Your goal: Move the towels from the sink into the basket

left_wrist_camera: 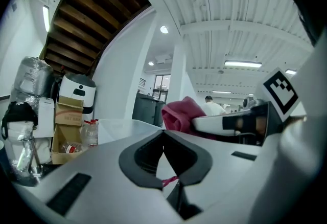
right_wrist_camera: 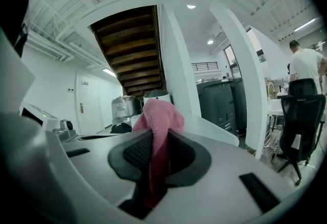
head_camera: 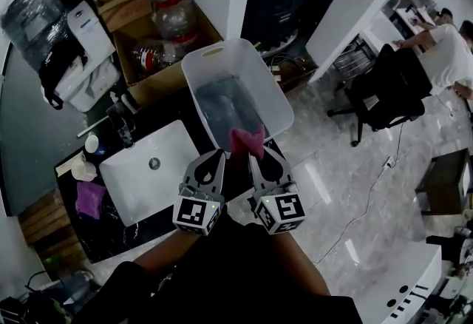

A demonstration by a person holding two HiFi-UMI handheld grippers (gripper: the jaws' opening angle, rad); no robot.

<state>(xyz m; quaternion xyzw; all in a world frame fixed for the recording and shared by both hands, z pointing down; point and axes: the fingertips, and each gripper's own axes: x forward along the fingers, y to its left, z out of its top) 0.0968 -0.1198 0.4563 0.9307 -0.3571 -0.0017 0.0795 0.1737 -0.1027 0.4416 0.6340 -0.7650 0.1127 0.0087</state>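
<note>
A pink towel [head_camera: 246, 141] hangs bunched over the near rim of the white basket [head_camera: 273, 97], between my two grippers. My right gripper [head_camera: 260, 158] is shut on it. In the right gripper view the towel [right_wrist_camera: 159, 131] fills the gap between the pads and bulges above them. My left gripper [head_camera: 219, 157] sits just left of it with its jaws closed, and a thin pink edge [left_wrist_camera: 170, 181] shows pinched where the pads meet. The white sink [head_camera: 174, 149] lies to the left and looks bare. A purple towel [head_camera: 90, 197] rests on the dark counter left of the sink.
Something grey lies in the basket's bottom. A faucet [head_camera: 122, 123] stands behind the sink. A cardboard box [head_camera: 140, 30] with bottles sits behind the basket. An office chair [head_camera: 384, 86] and a person [head_camera: 447, 49] are at the far right, on the tiled floor.
</note>
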